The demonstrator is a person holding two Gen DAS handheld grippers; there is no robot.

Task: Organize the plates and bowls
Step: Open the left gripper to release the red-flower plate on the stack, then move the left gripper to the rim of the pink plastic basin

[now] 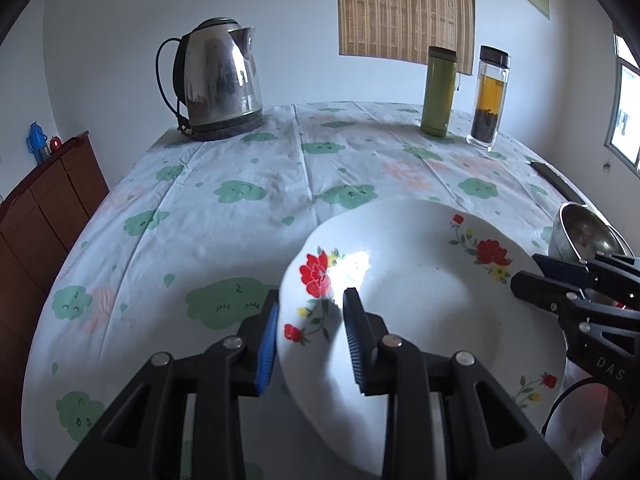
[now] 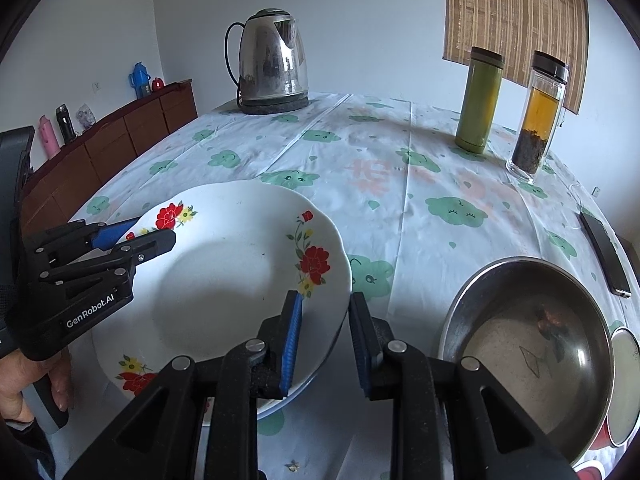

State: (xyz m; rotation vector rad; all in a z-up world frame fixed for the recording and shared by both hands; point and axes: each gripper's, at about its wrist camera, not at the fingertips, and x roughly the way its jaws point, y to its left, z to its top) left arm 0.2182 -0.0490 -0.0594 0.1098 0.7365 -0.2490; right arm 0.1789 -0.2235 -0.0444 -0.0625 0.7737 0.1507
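White flowered plate (image 2: 224, 280), rim clamped by left fingers (image 1: 356, 320) marked GenRobot.AI and right fingers (image 2: 290, 336), steel bowl (image 2: 532, 344) beside

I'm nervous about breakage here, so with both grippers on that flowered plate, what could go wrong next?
1. The left gripper and right gripper each pinch only the rim of the flowered plate; uneven lifting could tilt it or let it slip.
2. The metal bowl sits close beside the right gripper, so swinging that way could knock it.

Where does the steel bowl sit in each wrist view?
Left wrist: steel bowl at the far right edge, behind the right gripper.
Right wrist: steel bowl fills the lower right, beside the floral plate.
Shared landmark: the kettle.
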